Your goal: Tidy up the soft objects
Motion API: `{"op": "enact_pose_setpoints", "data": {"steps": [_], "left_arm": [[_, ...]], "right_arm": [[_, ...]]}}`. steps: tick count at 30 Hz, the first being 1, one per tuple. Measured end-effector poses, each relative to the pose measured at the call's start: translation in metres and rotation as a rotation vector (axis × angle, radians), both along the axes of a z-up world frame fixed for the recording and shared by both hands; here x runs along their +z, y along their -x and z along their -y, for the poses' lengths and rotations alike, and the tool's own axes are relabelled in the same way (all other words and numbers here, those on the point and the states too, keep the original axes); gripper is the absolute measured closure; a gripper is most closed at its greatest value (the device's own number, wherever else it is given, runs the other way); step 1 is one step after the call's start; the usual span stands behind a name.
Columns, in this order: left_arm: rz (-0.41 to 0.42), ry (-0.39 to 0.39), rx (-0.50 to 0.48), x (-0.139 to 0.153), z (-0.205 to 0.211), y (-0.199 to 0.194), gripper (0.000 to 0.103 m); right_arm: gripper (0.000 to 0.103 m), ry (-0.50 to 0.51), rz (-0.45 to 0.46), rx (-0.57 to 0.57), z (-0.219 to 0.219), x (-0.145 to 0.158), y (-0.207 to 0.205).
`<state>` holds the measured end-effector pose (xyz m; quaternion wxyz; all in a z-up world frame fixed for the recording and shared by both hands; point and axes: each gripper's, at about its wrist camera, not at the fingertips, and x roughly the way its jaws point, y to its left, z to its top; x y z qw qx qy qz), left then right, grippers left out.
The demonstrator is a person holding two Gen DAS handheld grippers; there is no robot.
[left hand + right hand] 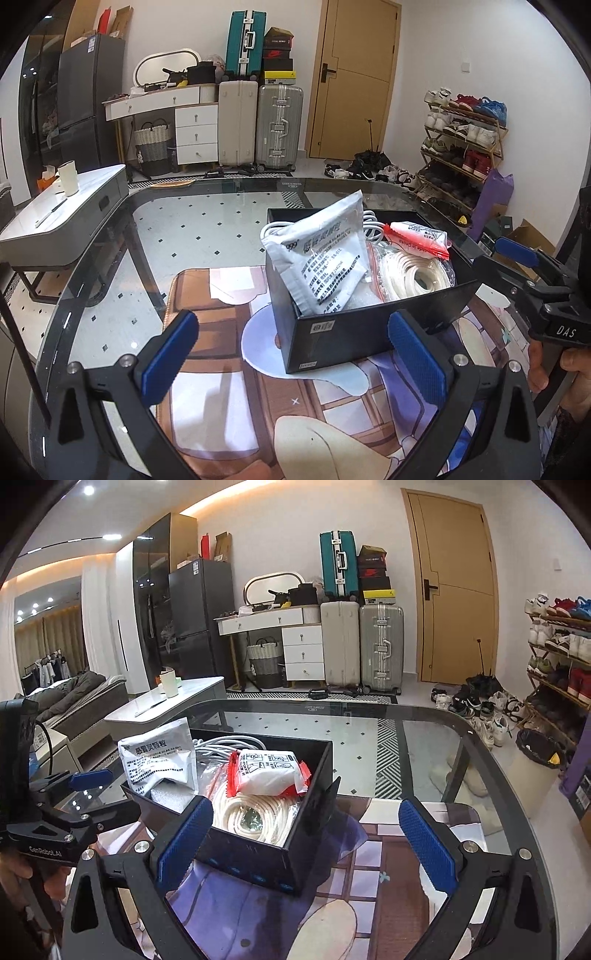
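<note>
A black open box [332, 328] [258, 856] stands on a printed mat on the glass table. Inside it lean a silver-white foil pouch [325, 254] [159, 760], a red-and-white packet [421, 236] [269, 771], a coil of white cord in a clear bag [417, 277] [255, 816] and white cable at the back. My left gripper [293, 358] is open, just in front of the box's near wall, holding nothing. My right gripper [306, 845] is open too, its left finger beside the box's near corner. Each gripper also shows at the edge of the other's view.
The printed mat [229, 373] [369, 886] covers the near part of the glass table [207, 206] [424, 738]. Beyond it are a low white side table with a cup [66, 206], suitcases [277, 125], a shoe rack [461, 140] and a bin [535, 760].
</note>
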<state>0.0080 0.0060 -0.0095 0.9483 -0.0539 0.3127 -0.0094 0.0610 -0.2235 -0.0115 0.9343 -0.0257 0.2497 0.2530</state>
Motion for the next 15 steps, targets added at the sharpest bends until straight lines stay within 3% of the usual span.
{"op": "enact_pose_setpoints", "data": {"steps": [15], "left_arm": [[0.045,-0.005,0.01,-0.0024,-0.0016,0.0042,0.0]], "right_arm": [[0.001,0.012,0.033,0.001,-0.0043,-0.0017,0.0042]]}}
